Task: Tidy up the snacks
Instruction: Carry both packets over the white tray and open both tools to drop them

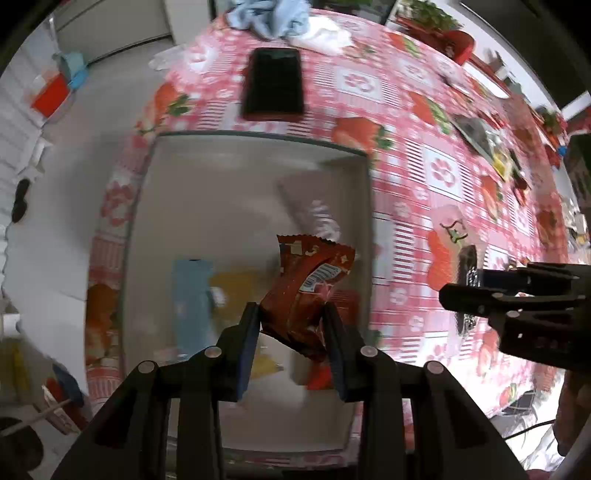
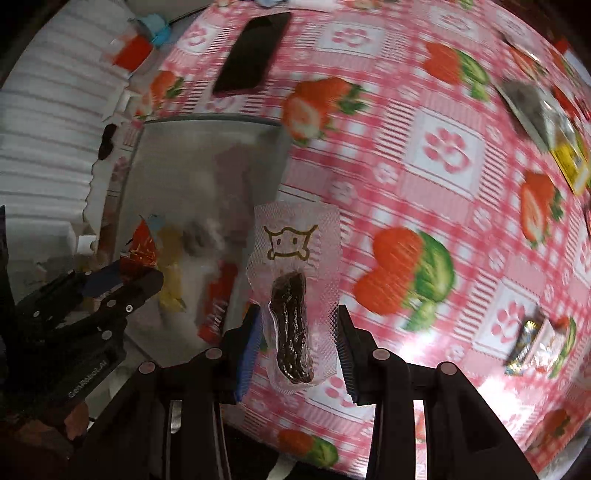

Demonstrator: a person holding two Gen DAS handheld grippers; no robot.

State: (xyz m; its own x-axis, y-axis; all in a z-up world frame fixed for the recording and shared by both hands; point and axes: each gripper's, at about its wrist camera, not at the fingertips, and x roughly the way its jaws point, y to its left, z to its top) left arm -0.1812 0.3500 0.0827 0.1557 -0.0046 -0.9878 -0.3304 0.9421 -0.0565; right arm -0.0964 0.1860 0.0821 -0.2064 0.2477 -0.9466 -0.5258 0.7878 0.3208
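Observation:
My left gripper (image 1: 291, 317) is shut on a red snack packet (image 1: 308, 291) and holds it above a white tray (image 1: 258, 177). In the tray lie a blue packet (image 1: 192, 295), a yellow packet (image 1: 236, 284), a red packet (image 1: 321, 373) and a pale wrapper (image 1: 314, 210). My right gripper (image 2: 299, 325) is shut on a clear pouch with a dark snack (image 2: 293, 317), held over the tablecloth just right of the tray (image 2: 207, 147). The right gripper also shows in the left wrist view (image 1: 465, 295).
A black phone (image 1: 275, 83) lies beyond the tray. A blue cloth (image 1: 269, 16) sits at the far table edge. Loose snack packets lie to the right: a yellow one (image 2: 570, 162), a grey one (image 2: 524, 107) and a shiny one (image 2: 532, 343). The floor lies left.

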